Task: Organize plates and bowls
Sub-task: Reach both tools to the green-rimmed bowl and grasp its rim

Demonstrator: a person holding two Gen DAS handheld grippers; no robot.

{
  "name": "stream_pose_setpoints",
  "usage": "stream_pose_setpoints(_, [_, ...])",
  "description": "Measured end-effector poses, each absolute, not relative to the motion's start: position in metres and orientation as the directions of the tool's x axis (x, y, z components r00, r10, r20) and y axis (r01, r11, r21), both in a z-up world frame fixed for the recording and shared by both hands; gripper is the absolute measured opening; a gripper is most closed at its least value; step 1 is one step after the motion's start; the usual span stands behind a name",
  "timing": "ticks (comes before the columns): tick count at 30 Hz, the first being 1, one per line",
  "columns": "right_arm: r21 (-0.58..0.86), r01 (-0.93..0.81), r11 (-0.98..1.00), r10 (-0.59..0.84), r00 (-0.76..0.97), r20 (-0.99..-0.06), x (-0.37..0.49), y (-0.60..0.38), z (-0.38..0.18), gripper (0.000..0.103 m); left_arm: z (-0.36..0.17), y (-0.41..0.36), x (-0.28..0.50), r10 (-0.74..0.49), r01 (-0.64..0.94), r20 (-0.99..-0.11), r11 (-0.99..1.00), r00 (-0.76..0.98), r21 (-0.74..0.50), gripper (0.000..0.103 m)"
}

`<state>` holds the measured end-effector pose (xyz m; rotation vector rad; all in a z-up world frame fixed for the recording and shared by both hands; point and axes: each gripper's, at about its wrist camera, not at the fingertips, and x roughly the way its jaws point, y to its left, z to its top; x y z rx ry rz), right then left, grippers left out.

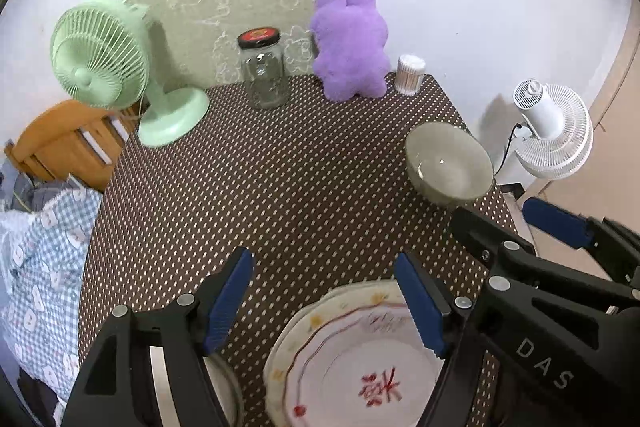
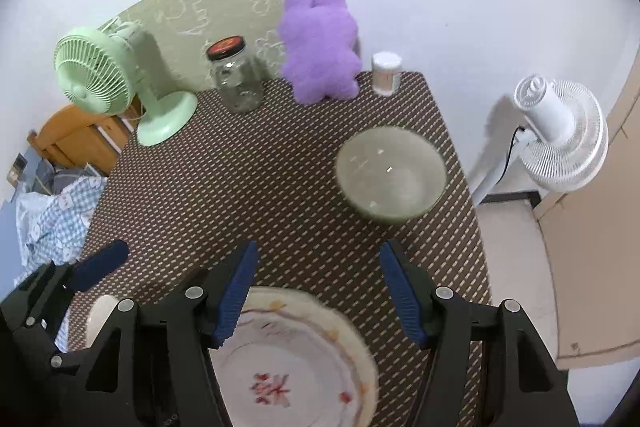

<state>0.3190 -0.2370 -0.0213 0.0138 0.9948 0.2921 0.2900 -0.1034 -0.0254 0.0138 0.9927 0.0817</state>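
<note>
A stack of cream plates with a red flower print [image 1: 352, 363] lies at the near edge of the brown dotted table [image 1: 280, 179]; it also shows in the right wrist view [image 2: 296, 359]. A grey-green bowl [image 1: 450, 163] stands upright near the table's right edge, and it shows in the right wrist view [image 2: 390, 175]. My left gripper [image 1: 324, 287] is open and empty above the plates' far left rim. My right gripper [image 2: 318, 283] is open and empty above the plates' far rim, short of the bowl. A pale dish rim [image 2: 100, 319] shows partly hidden at the near left.
At the table's back stand a green desk fan [image 1: 108, 67], a glass jar with a black lid [image 1: 264, 71], a purple plush toy [image 1: 352, 43] and a cotton swab tub [image 1: 410, 75]. A white floor fan [image 1: 556, 131] stands right of the table. A wooden chair [image 1: 68, 143] with checked cloth sits left.
</note>
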Motion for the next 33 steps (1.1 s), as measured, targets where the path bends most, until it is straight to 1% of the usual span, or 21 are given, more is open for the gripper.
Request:
stream_pose_setpoints(3, [0.141, -0.243, 0.96, 0.251, 0.511, -0.822, 0.334, -0.25, -0.025, 0.067, -0.028, -0.116, 0.303, 0.069, -0.058, -0.837, 0.997, 0.543, 0.044, 0.076])
stream_pose_setpoints(9, [0.159, -0.258, 0.953, 0.274, 0.505, -0.818, 0.368, -0.273, -0.035, 0.067, -0.039, -0.139, 0.335, 0.013, -0.046, -0.838, 0.999, 0.546, -0.014, 0.076])
stream_pose_setpoints(12, [0.143, -0.268, 0.953, 0.267, 0.52, -0.811, 0.383, -0.281, -0.04, 0.067, -0.048, -0.15, 0.353, 0.035, -0.064, -0.837, 0.998, 0.547, 0.0, 0.076])
stream_pose_setpoints(21, [0.204, -0.207, 0.957, 0.285, 0.522, -0.804, 0.428, -0.308, -0.07, 0.067, -0.072, -0.174, 0.399, 0.026, -0.058, -0.839, 0.998, 0.544, -0.006, 0.074])
stream_pose_setpoints(24, [0.196, -0.18, 0.964, 0.263, 0.532, -0.805, 0.441, -0.315, -0.08, 0.067, -0.082, -0.181, 0.414, 0.035, -0.047, -0.843, 0.999, 0.537, 0.011, 0.069])
stream_pose_setpoints(25, [0.199, -0.174, 0.964, 0.262, 0.535, -0.803, 0.445, -0.317, -0.085, 0.067, -0.086, -0.183, 0.419, 0.031, -0.043, -0.848, 0.999, 0.53, 0.01, 0.066])
stream_pose_setpoints(30, [0.205, -0.146, 0.968, 0.251, 0.51, -0.823, 0.463, -0.322, -0.104, 0.067, -0.104, -0.192, 0.44, 0.033, -0.03, -0.861, 0.999, 0.508, 0.021, 0.059])
stream_pose_setpoints(31, [0.206, -0.143, 0.968, 0.25, 0.505, -0.826, 0.465, -0.323, -0.107, 0.067, -0.107, -0.193, 0.443, 0.035, -0.027, -0.864, 0.999, 0.502, 0.025, 0.054])
stream_pose_setpoints(32, [0.206, -0.139, 0.969, 0.249, 0.499, -0.83, 0.468, -0.323, -0.11, 0.067, -0.111, -0.194, 0.445, 0.031, -0.022, -0.869, 0.999, 0.495, 0.024, 0.045])
stream_pose_setpoints(33, [0.207, -0.137, 0.969, 0.248, 0.493, -0.834, 0.469, -0.322, -0.113, 0.067, -0.114, -0.194, 0.448, 0.024, -0.016, -0.875, 1.0, 0.483, 0.019, 0.041])
